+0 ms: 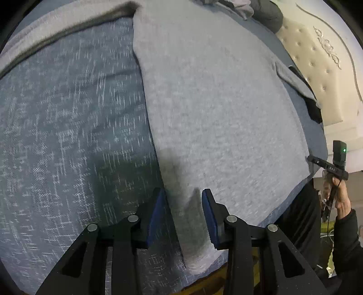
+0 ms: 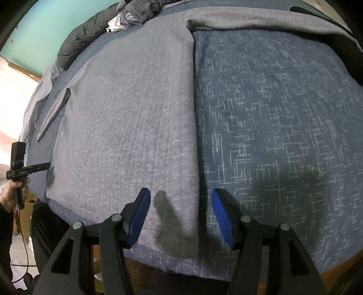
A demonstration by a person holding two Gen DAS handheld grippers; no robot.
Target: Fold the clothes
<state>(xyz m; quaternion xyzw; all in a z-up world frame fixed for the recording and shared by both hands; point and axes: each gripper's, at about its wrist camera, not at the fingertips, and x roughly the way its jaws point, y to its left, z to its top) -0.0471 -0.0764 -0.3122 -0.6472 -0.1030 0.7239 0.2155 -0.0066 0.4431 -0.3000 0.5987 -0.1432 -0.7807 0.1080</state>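
A grey knit sweater (image 1: 215, 102) (image 2: 124, 113) lies flat on a blue patterned bedspread (image 1: 68, 136) (image 2: 272, 113). One sleeve (image 1: 68, 34) (image 2: 261, 20) stretches sideways at the far end. The other sleeve (image 1: 292, 79) (image 2: 52, 113) is folded against the body. My left gripper (image 1: 183, 204) hangs open over the sweater's near left corner, with the hem edge between its blue pads and no pad pressing on it. My right gripper (image 2: 181, 204) stands open over the near right corner in the same way. Dark finger shadows fall on the cloth under both.
A pile of loose clothes (image 2: 136, 11) (image 1: 238, 6) and a dark puffy jacket (image 2: 79, 38) lie at the bed's far end. A cream tufted headboard (image 1: 317, 68) stands on one side. The bed's wooden edge (image 2: 340, 267) runs close below. A person's hand (image 1: 342, 199) (image 2: 11, 190) shows at the frame's edge.
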